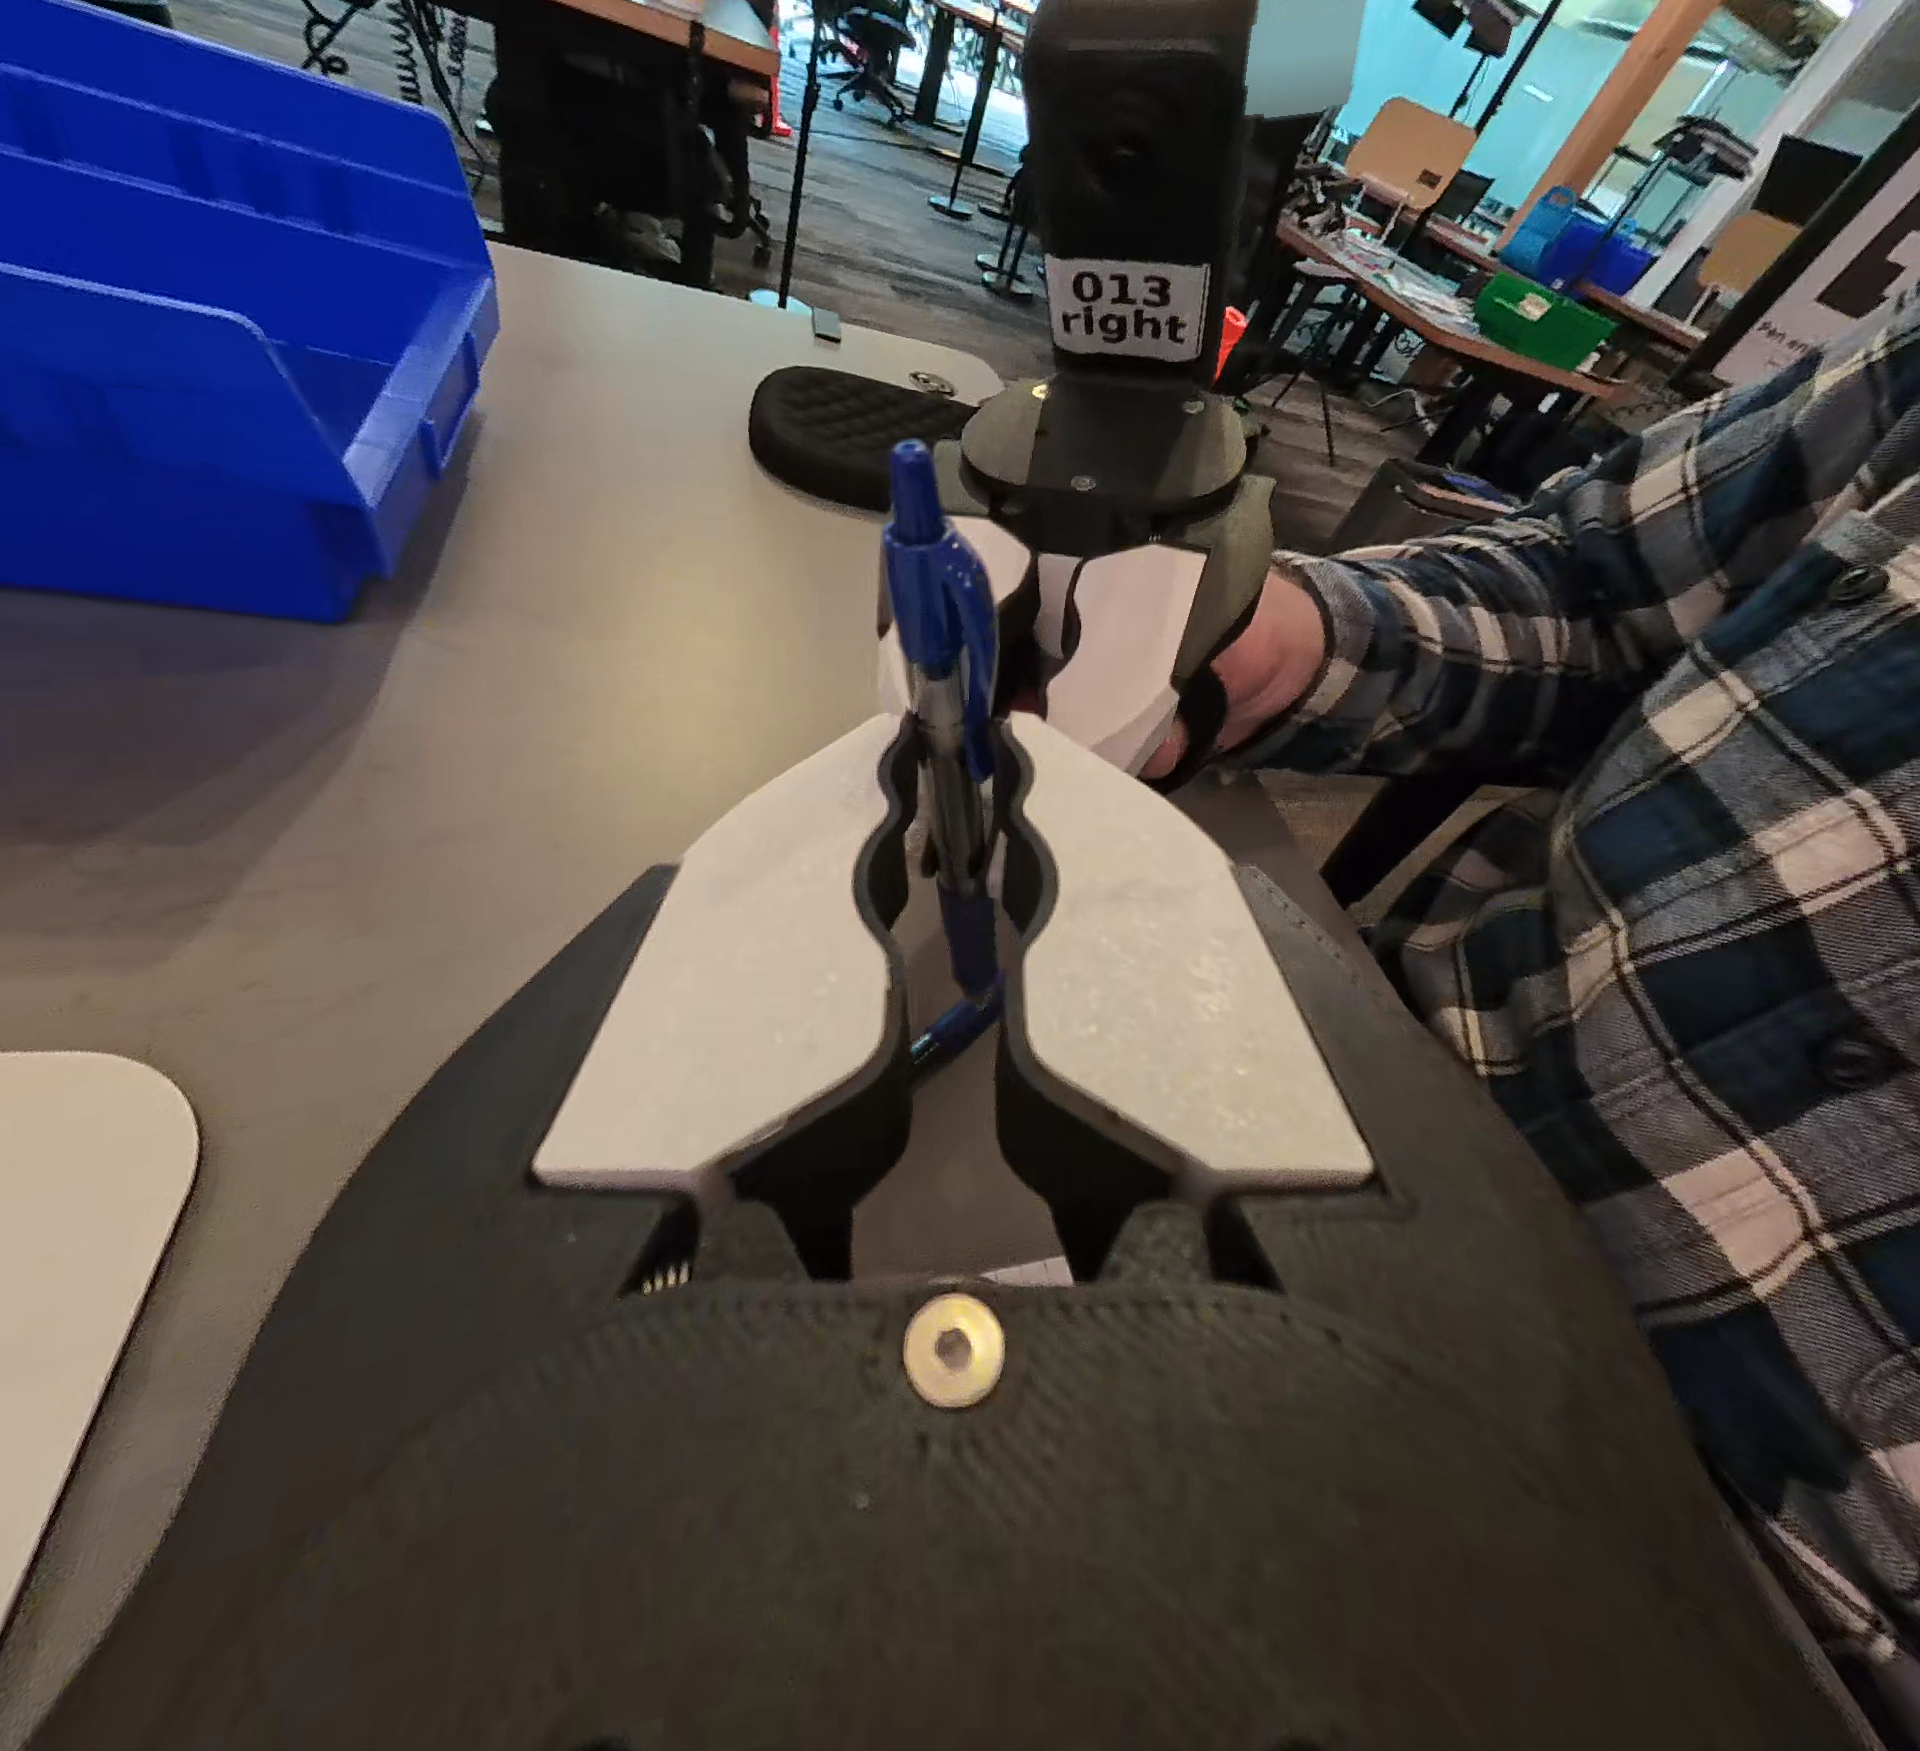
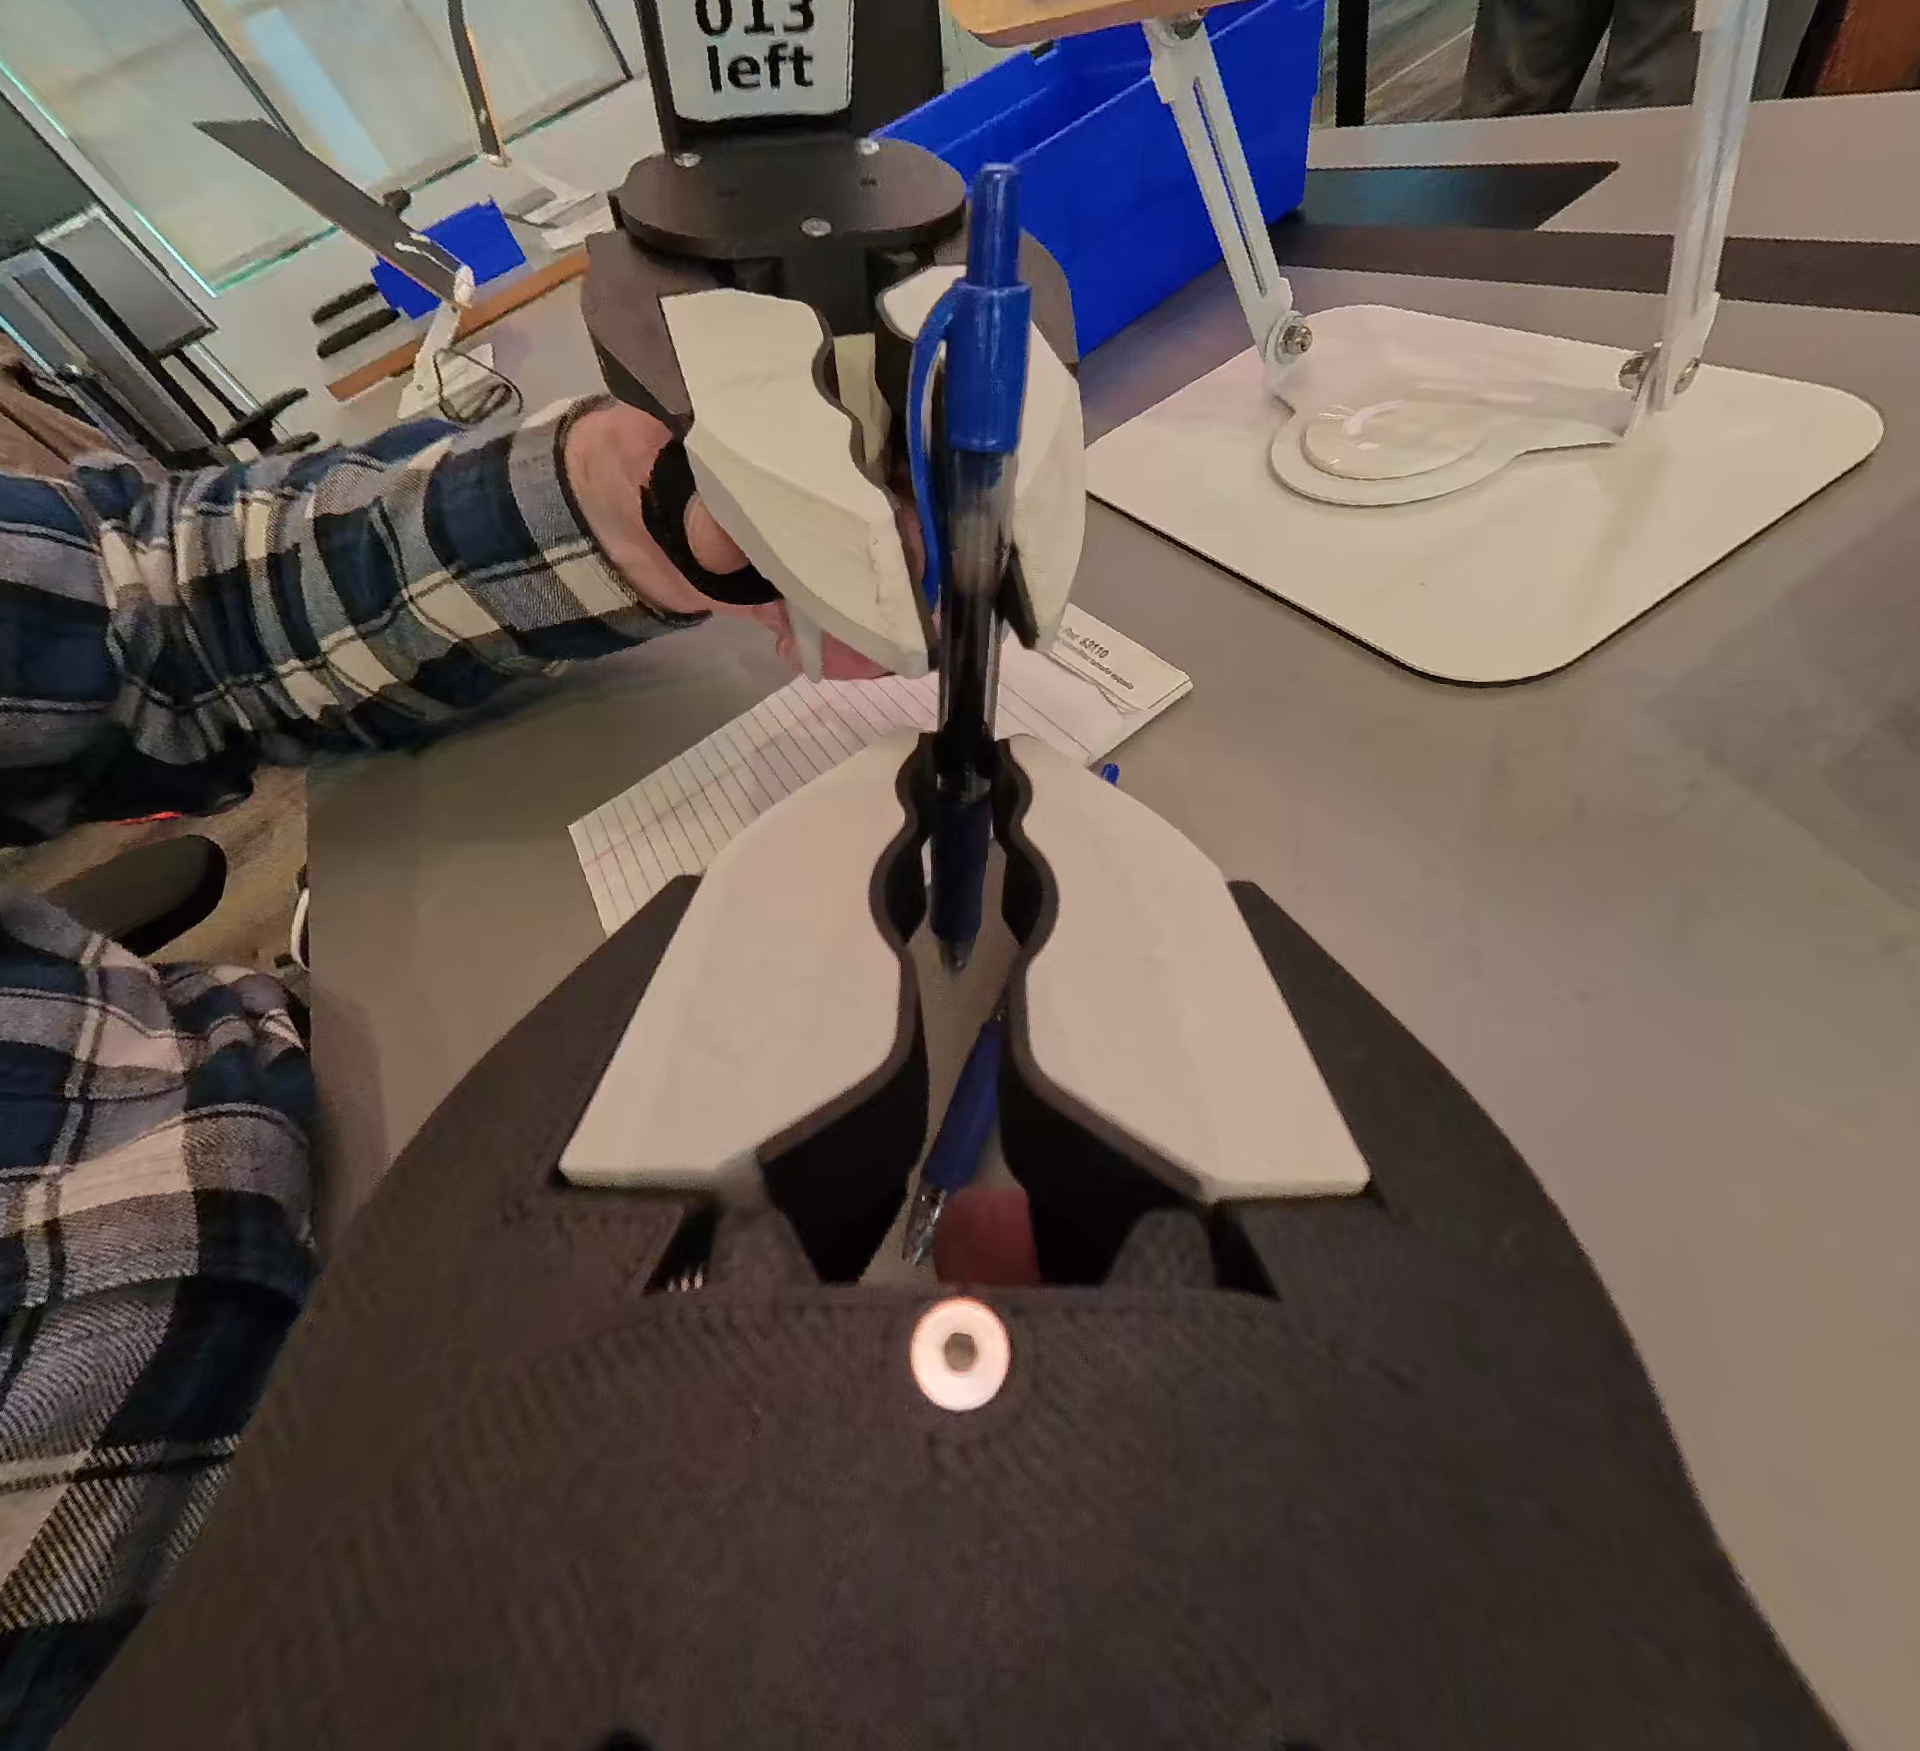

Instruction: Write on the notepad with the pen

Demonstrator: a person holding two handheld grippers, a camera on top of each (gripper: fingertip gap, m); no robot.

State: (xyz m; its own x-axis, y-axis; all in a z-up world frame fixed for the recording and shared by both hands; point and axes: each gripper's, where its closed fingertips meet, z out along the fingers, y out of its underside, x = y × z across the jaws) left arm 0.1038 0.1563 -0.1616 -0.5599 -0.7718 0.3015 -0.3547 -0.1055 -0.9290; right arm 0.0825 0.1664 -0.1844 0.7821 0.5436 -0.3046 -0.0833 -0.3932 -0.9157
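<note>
An open office lay behind a grey table (image 2: 1455,870) where the lined notepad (image 2: 748,766) rested flat. The blue pen (image 2: 971,475) stood upright above it. We judged the pen light, stiff and slick, best taken at its rubber grip. The right hand-held gripper (image 2: 961,766) clamped that lower barrel; the left hand-held gripper (image 1: 951,745) had closed on the clear shaft higher up.
</note>
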